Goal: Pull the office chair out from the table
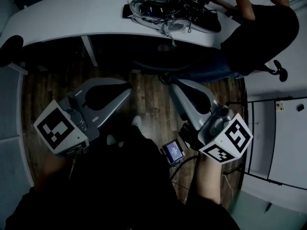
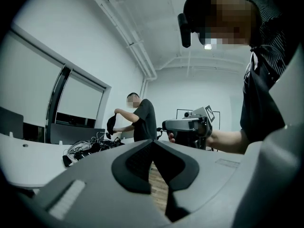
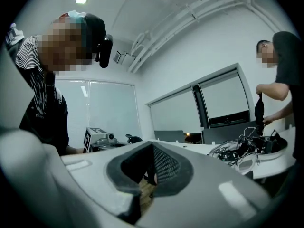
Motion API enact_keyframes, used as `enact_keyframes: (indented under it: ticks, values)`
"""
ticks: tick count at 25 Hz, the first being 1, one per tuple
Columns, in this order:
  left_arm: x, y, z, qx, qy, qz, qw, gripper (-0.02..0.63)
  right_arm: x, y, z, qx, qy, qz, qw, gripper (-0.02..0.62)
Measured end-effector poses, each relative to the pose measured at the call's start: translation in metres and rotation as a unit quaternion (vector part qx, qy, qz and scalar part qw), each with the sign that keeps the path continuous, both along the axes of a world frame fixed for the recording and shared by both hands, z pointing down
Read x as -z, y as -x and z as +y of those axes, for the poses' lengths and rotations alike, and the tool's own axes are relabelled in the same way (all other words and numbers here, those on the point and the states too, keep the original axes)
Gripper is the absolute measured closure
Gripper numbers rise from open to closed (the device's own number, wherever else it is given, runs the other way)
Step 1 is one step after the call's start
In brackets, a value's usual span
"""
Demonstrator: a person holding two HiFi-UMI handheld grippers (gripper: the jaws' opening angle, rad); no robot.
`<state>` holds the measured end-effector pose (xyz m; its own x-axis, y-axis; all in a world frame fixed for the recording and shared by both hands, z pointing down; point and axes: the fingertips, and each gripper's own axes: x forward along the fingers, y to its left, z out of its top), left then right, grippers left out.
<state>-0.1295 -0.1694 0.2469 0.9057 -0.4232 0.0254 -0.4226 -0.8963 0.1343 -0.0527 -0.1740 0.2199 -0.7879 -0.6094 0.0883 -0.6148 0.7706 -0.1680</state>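
Head view: smooth grey left tongs [image 1: 127,88] and right tongs [image 1: 173,86] pinched shut, empty, short of curved white bench [image 1: 72,13].

Dim head view, ceiling strip light, fisheye edges, perhaps underexposed

No word, number or brand can be read. Only square black-and-white patterns are carried on the cube [image 1: 60,128] of the left gripper [image 1: 127,87] and of the right gripper [image 1: 173,84]. The small screen [image 1: 173,150] beside the right gripper is not legible.
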Motion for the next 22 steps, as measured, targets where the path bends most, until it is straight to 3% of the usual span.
enact_keyframes:
  ticks: [14,22]
  values:
    - [0.004,-0.073,-0.101,0.016,-0.013,-0.007,0.9998,0.601,-0.010,-0.068,-0.097,0.022,-0.002,-0.016,1.000,0.594]
    - [-0.007,-0.101,-0.143,0.033,0.002,-0.039,0.9987,0.601,-0.017,-0.106,-0.140,0.040,0.004,-0.016,0.999,0.594]
